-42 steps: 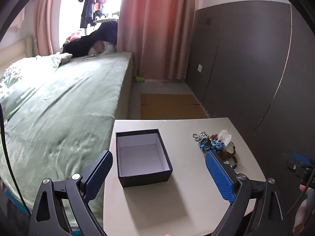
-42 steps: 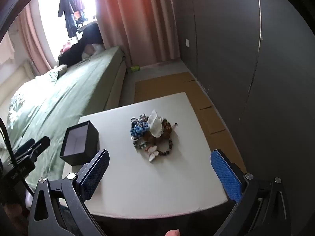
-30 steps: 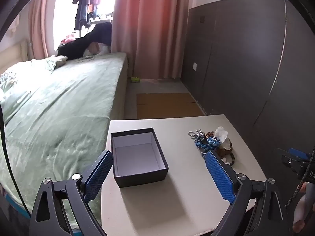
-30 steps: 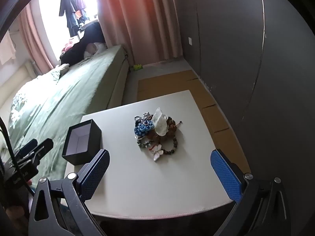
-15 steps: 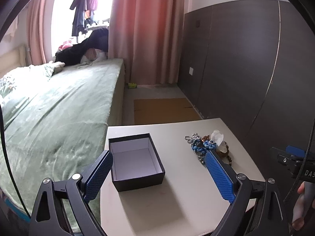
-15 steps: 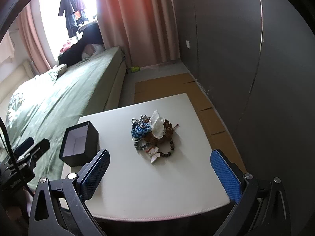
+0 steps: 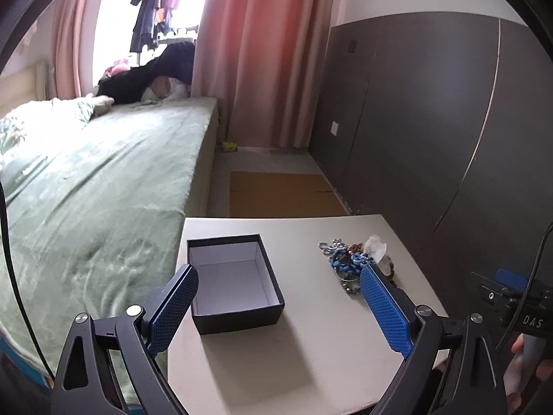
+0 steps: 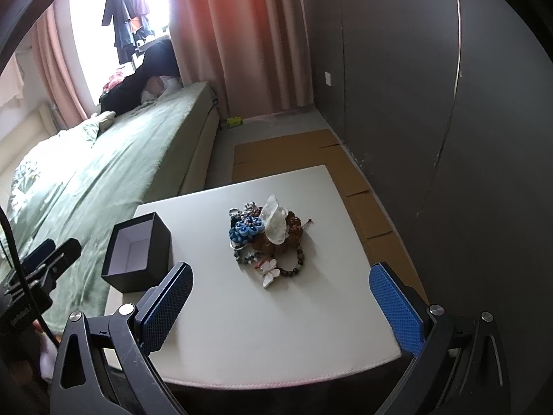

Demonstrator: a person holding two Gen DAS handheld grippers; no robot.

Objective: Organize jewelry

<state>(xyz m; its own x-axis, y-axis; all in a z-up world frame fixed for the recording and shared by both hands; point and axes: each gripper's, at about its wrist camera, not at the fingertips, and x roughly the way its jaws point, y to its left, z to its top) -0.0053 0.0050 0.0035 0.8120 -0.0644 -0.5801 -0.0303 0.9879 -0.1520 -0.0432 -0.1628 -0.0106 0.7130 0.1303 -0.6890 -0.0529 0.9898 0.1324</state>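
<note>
A pile of jewelry (image 8: pixel 268 238) lies on the white table (image 8: pixel 276 328): blue flower piece, clear crystal, brown beads, a white butterfly and bead bracelets. It also shows in the left wrist view (image 7: pixel 352 259), partly behind my right finger. An open black box (image 7: pixel 233 280) with a white inside stands empty at the table's left; it also shows in the right wrist view (image 8: pixel 138 256). My left gripper (image 7: pixel 276 307) is open and empty above the table's near side, the box between its fingers. My right gripper (image 8: pixel 280 306) is open and empty, short of the pile.
A green-covered bed (image 7: pixel 86 190) runs along the table's left side. A dark panelled wall (image 8: pixel 432 103) stands on the right. Brown cardboard (image 7: pixel 280 193) lies on the floor beyond the table. Pink curtains (image 7: pixel 259 52) hang at the back.
Both grippers stay open and empty. The left view has risen and tilted slightly, the box drifting left. The right view wobbled a little and the pile stays at its centre.
</note>
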